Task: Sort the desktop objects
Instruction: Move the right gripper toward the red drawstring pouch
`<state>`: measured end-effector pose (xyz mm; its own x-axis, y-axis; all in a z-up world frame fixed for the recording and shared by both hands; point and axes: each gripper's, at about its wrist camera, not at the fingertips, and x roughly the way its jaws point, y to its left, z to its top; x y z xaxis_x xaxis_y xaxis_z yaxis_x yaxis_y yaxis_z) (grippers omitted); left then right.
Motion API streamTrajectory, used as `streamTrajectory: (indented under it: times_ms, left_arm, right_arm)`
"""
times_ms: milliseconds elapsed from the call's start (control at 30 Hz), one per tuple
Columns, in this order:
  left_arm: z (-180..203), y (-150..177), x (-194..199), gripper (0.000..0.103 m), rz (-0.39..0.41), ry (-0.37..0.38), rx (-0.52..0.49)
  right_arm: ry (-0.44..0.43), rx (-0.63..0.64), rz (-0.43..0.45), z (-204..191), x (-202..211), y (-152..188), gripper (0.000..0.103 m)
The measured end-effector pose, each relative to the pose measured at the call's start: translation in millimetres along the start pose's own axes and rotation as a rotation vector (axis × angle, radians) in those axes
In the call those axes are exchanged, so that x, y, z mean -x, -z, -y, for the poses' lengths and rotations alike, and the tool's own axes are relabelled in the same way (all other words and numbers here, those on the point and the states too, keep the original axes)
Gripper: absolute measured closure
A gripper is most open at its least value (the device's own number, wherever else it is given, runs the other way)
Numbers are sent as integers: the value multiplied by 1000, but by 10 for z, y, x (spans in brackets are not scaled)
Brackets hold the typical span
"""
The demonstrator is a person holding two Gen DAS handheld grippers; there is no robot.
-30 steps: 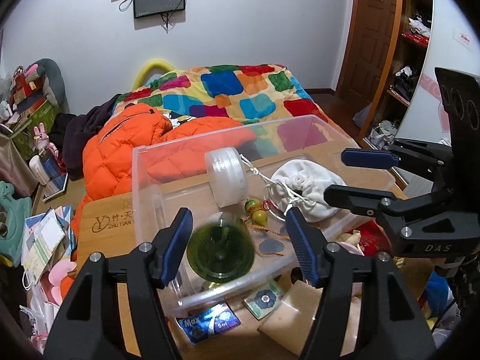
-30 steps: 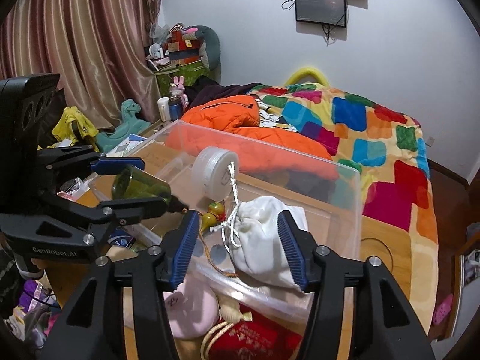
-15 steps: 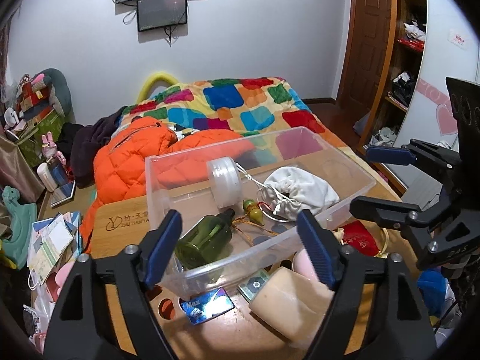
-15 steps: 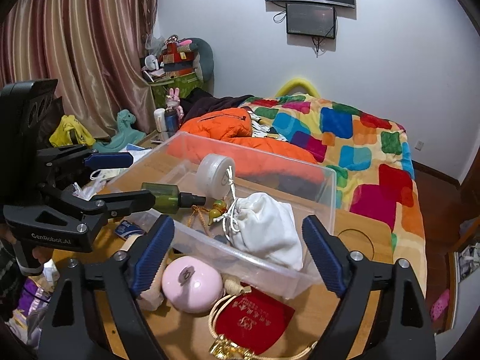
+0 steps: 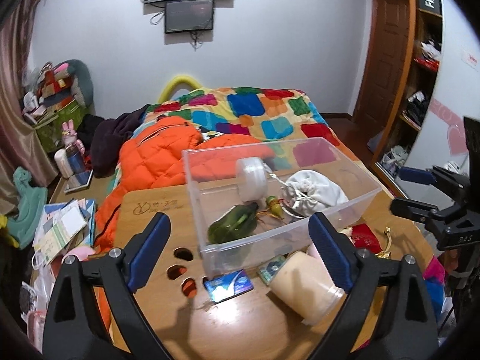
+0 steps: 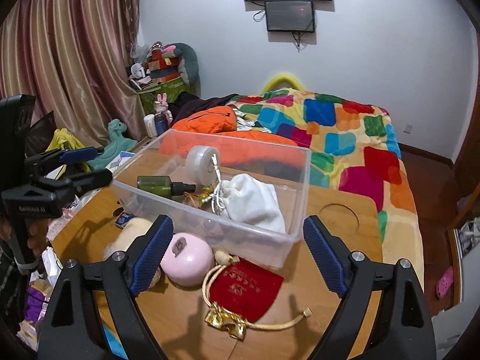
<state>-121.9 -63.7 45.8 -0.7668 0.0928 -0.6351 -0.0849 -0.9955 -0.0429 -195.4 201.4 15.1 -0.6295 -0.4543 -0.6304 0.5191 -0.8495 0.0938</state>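
Observation:
A clear plastic bin (image 5: 345, 207) (image 6: 210, 225) sits on the wooden table (image 5: 234, 315). It holds a green bottle (image 5: 232, 226) (image 6: 156, 184), a white round jar (image 5: 252, 178) (image 6: 199, 160), a white drawstring pouch (image 5: 315, 193) (image 6: 252, 201) and small green beads (image 5: 274, 207). My left gripper (image 5: 238, 253) is open and empty, in front of the bin. My right gripper (image 6: 238, 256) is open and empty above a pink round case (image 6: 187, 259) and a red pouch (image 6: 246, 288). A cream cylinder (image 5: 303, 285) lies by the bin.
A blue card (image 5: 229, 285) and a small green packet (image 5: 273, 267) lie at the bin's front. A gold cord (image 6: 270, 324) trails from the red pouch. A bed with a colourful quilt (image 6: 345, 132) and an orange jacket (image 5: 156, 156) lies behind the table. Clutter sits at the left (image 5: 60, 228).
My left gripper let go of the green bottle, which now lies in the bin. Both grippers opened wide and drew back from the bin.

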Motion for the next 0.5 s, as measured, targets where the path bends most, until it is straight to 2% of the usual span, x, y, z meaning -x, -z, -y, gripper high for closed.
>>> streamTrajectory:
  times_ms: [400, 500]
  left_arm:
    - [-189, 377, -118, 9, -84, -91, 23]
    - [-181, 467, -177, 9, -105, -92, 15]
  right_arm:
    - [46, -3, -37, 29, 37, 256, 16]
    - [39, -12, -60, 30, -4, 340, 16]
